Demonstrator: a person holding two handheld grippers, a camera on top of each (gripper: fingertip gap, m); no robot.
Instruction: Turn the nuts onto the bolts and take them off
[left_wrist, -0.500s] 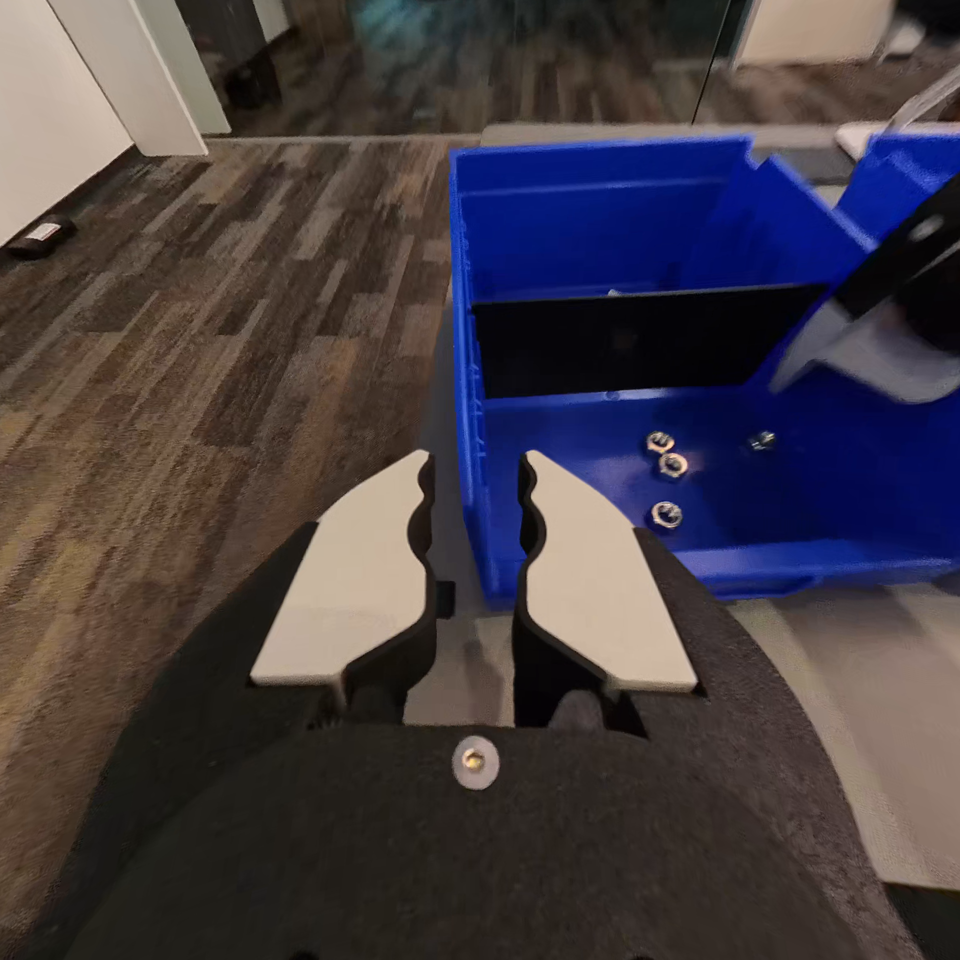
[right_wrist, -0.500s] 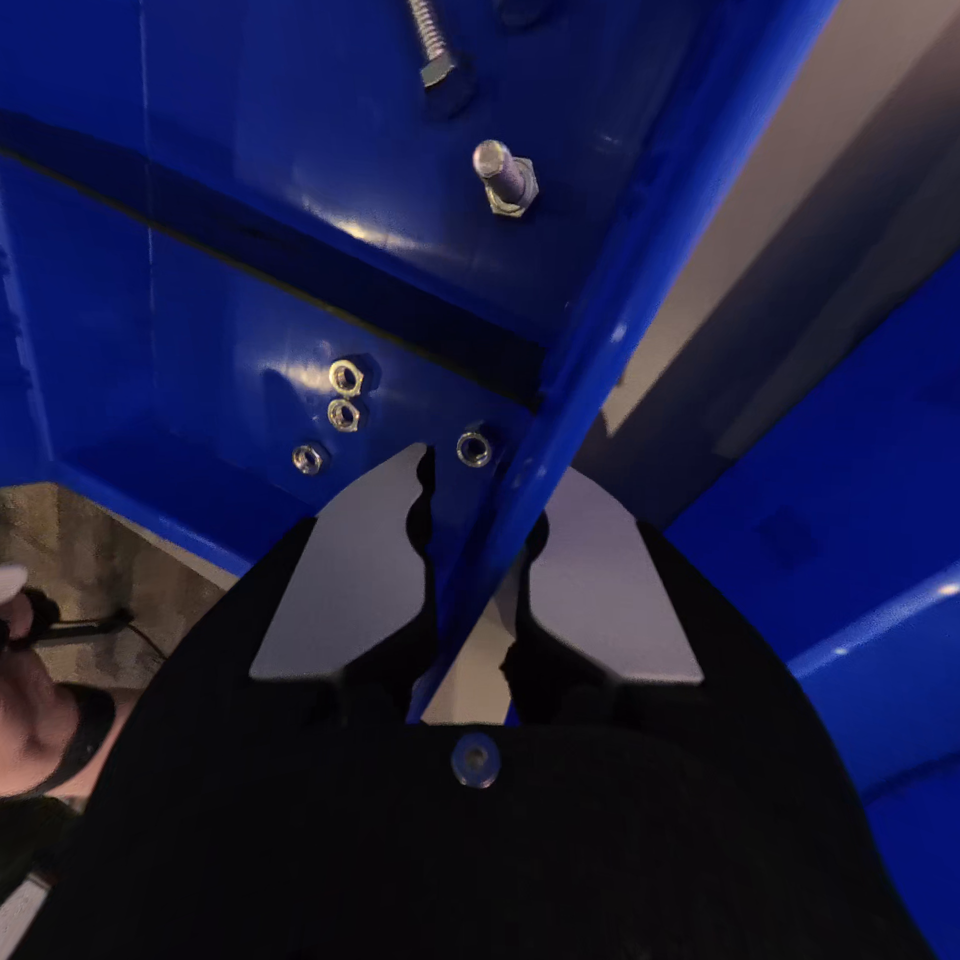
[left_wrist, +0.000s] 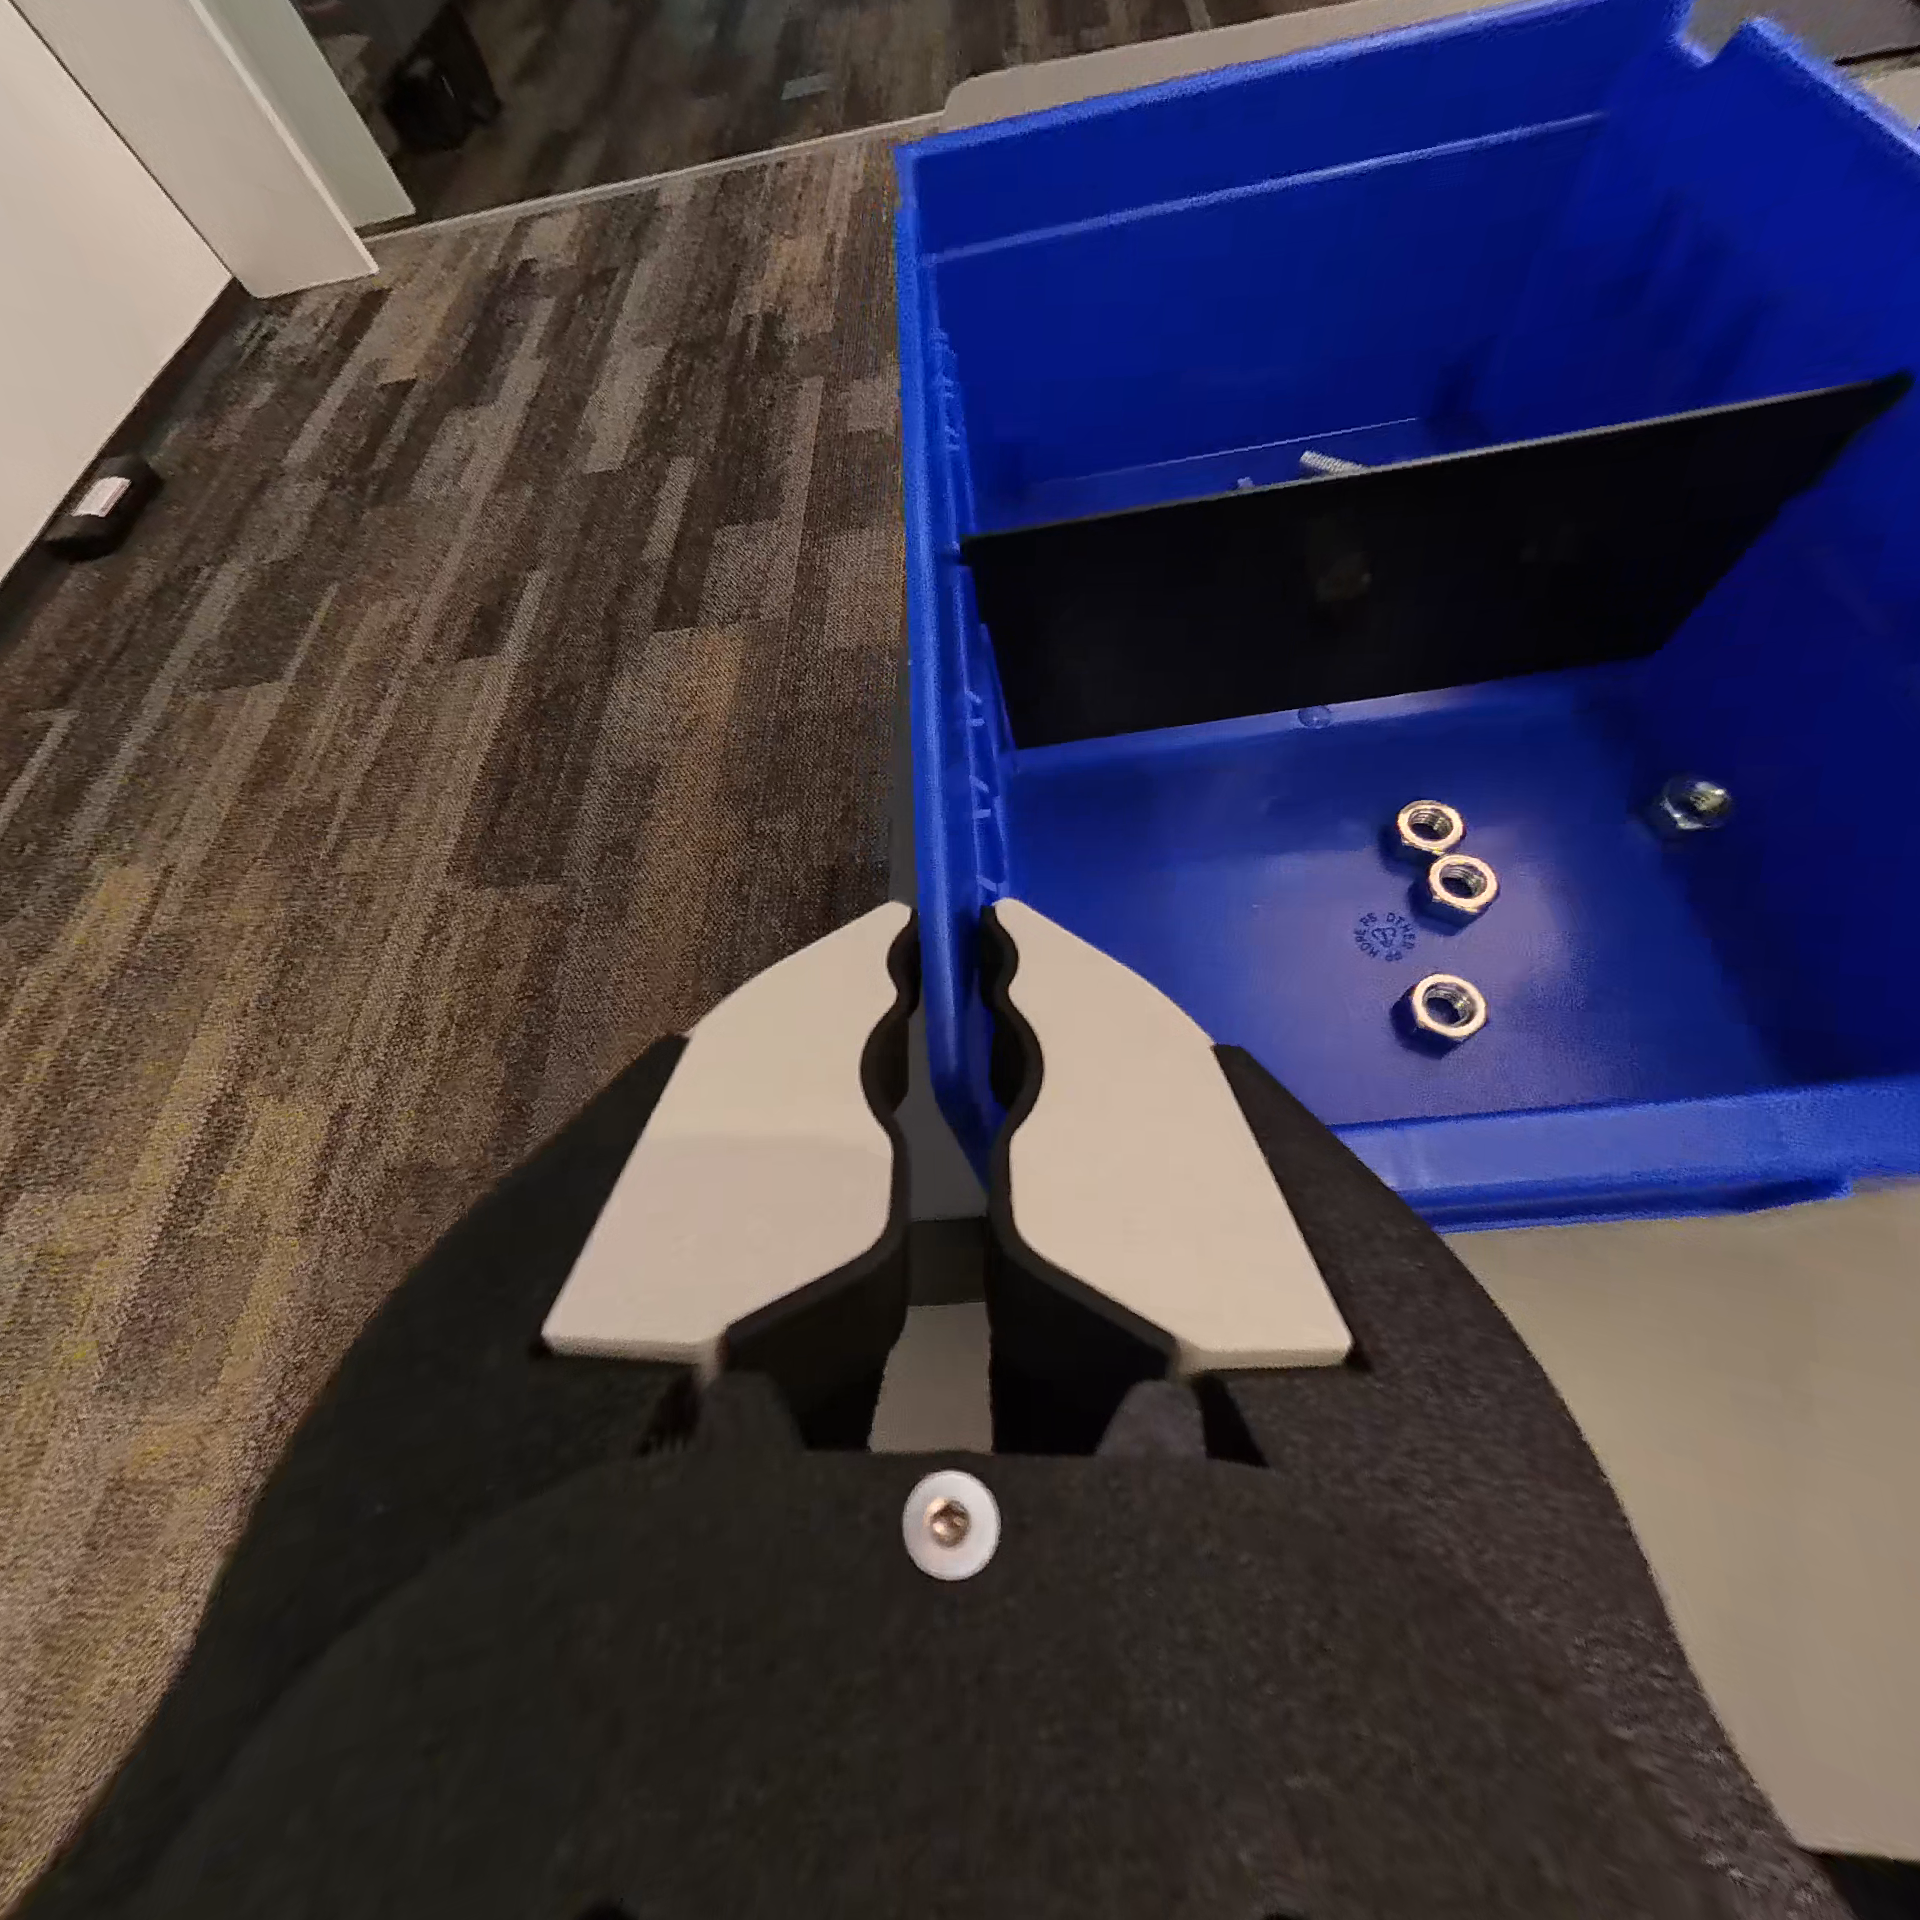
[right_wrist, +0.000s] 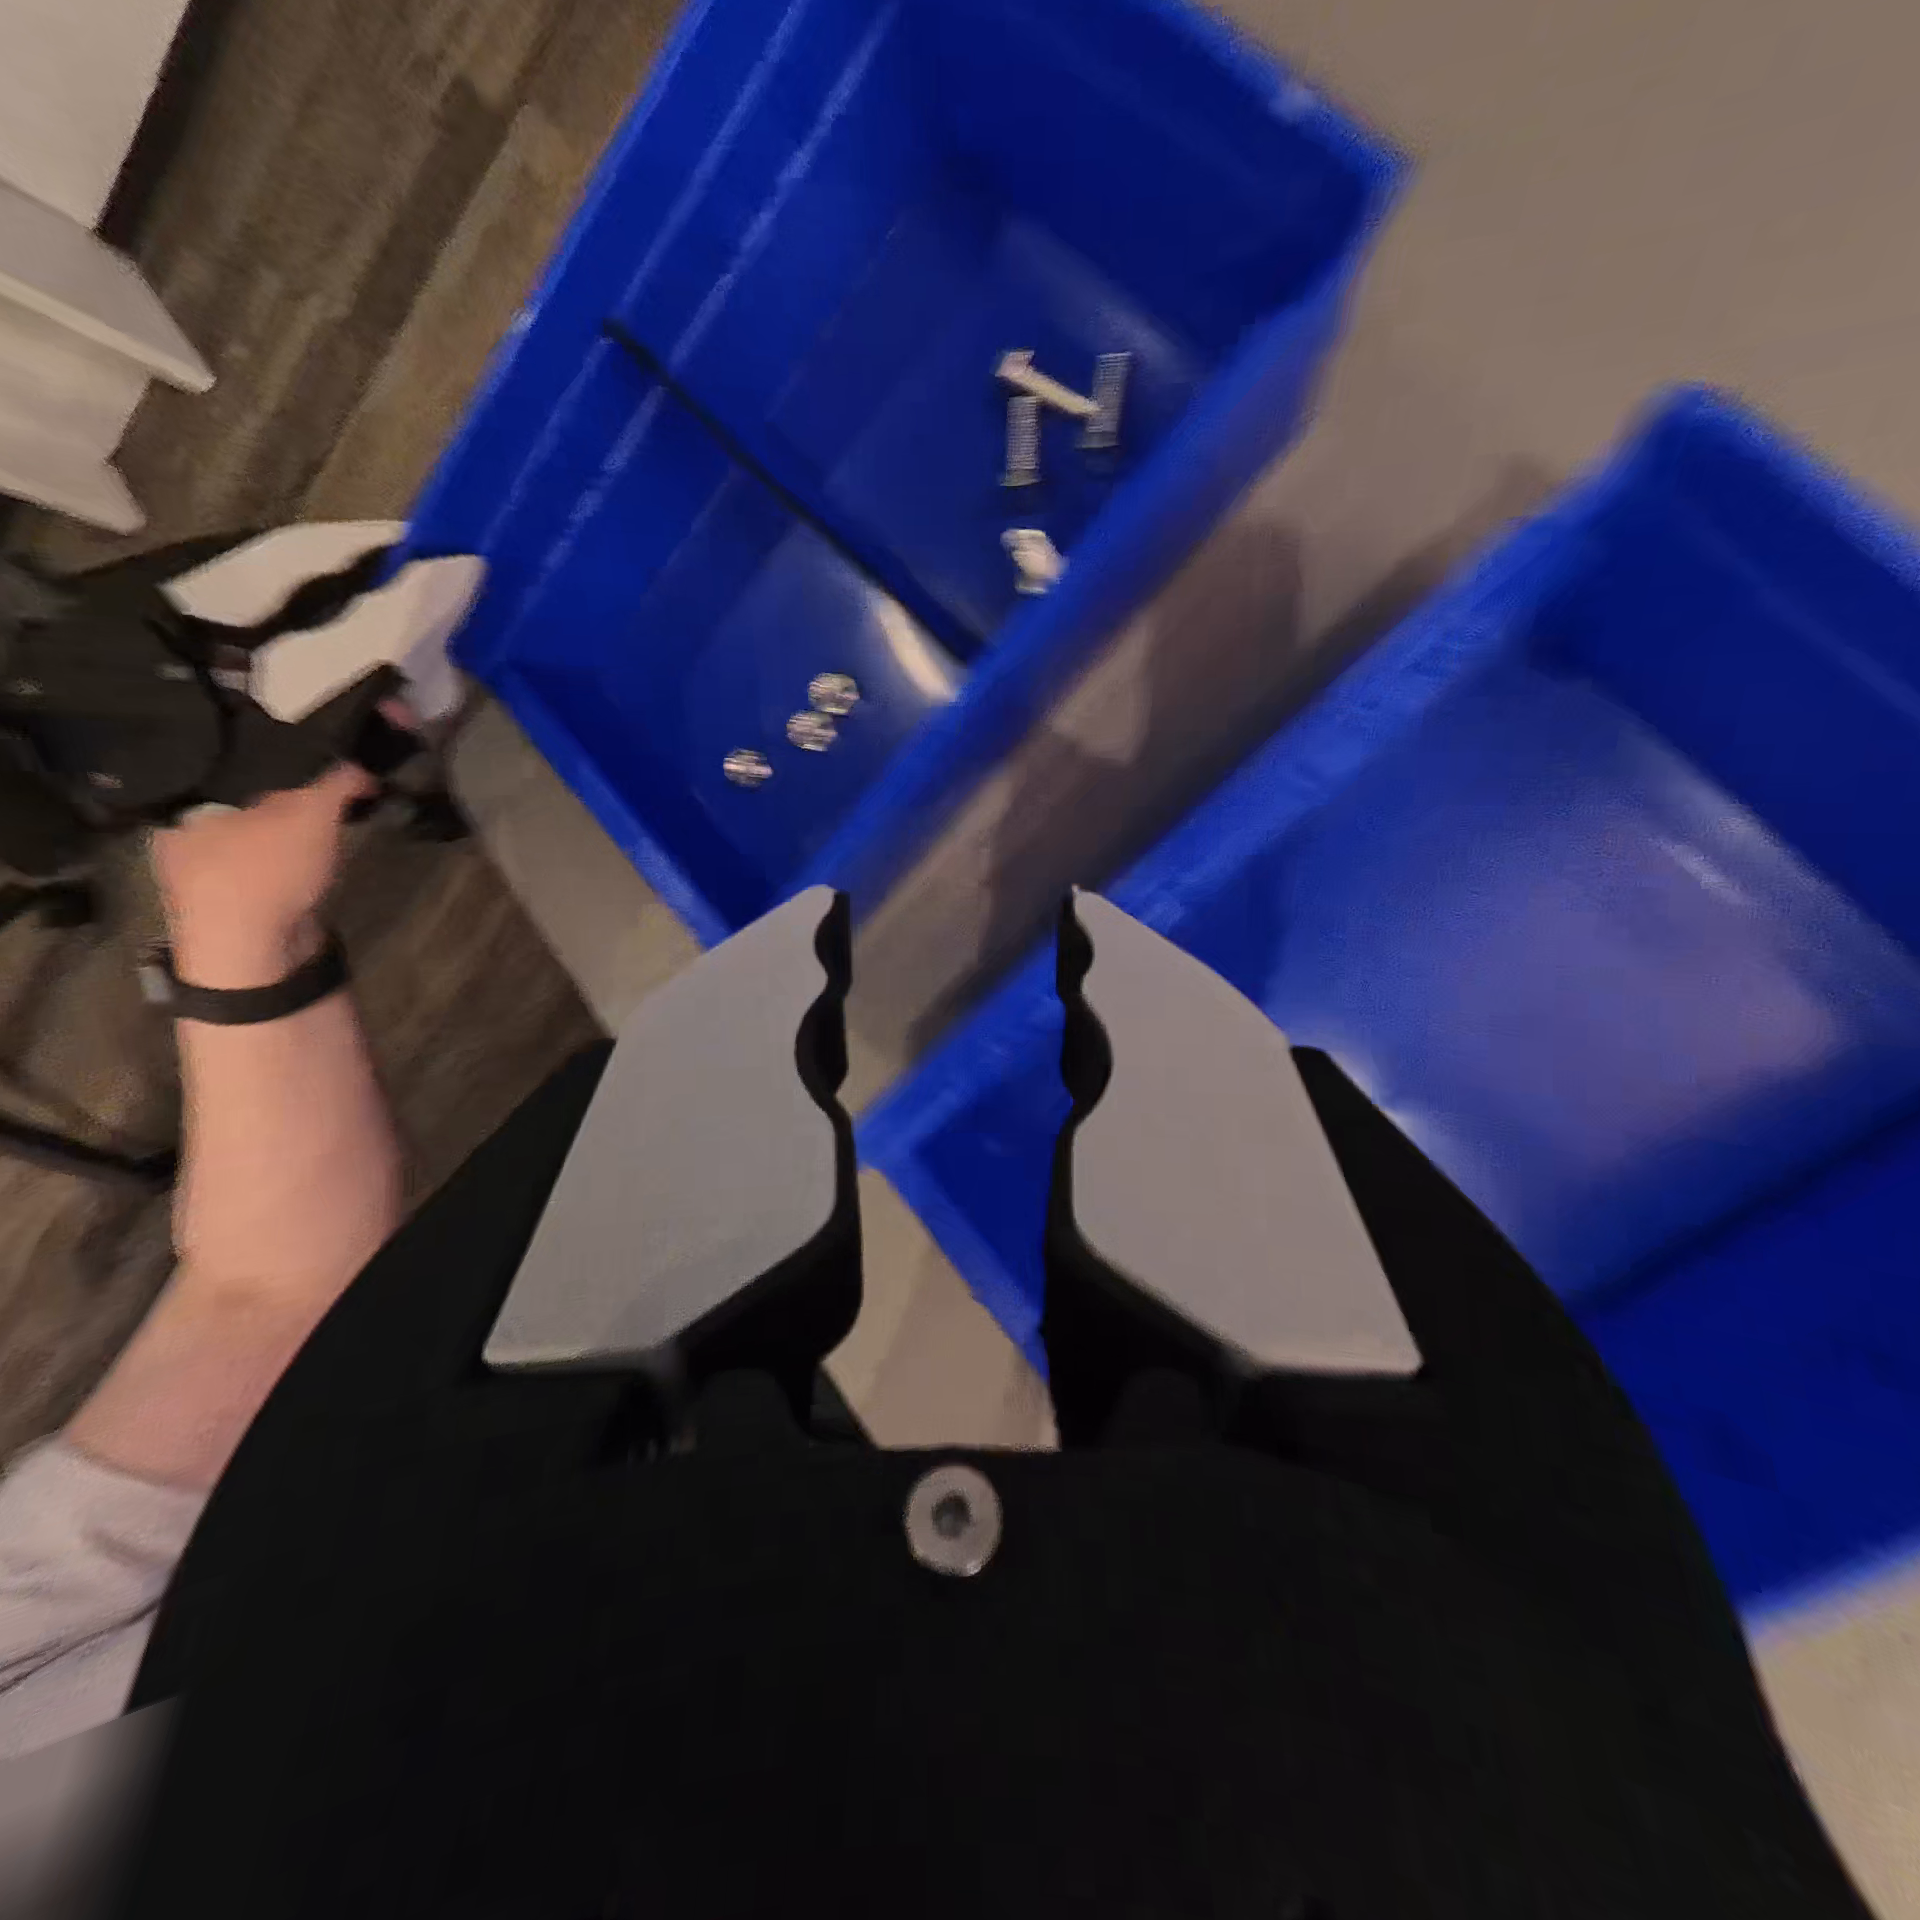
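A blue bin (left_wrist: 1195, 312) with a black divider (left_wrist: 1403, 582) stands on the grey table. Its near compartment holds several loose nuts (left_wrist: 1444, 1008). A bolt tip (left_wrist: 1320, 468) shows behind the divider. My left gripper (left_wrist: 948, 925) straddles the bin's left wall near the front corner, jaws closed on it. It also shows in the right wrist view (right_wrist: 343, 623). My right gripper (right_wrist: 951, 914) is open and empty, raised above the gap between the two bins. That blurred view shows the bolts (right_wrist: 1060, 416) in the far compartment and the nuts (right_wrist: 810, 727).
A second blue bin (right_wrist: 1558, 935) stands to the right of the first, with a strip of table (right_wrist: 1039, 748) between them. A person's hand and forearm with a black wristband (right_wrist: 249, 997) hold the left gripper. Carpet floor (left_wrist: 416, 623) lies left of the table. My right fingertips sit around 30 cm from my left ones.
My right gripper has lifted off the bin's right wall, pulled back and opened wider. My left gripper has moved onto the bin's left wall and its jaws have narrowed on it.
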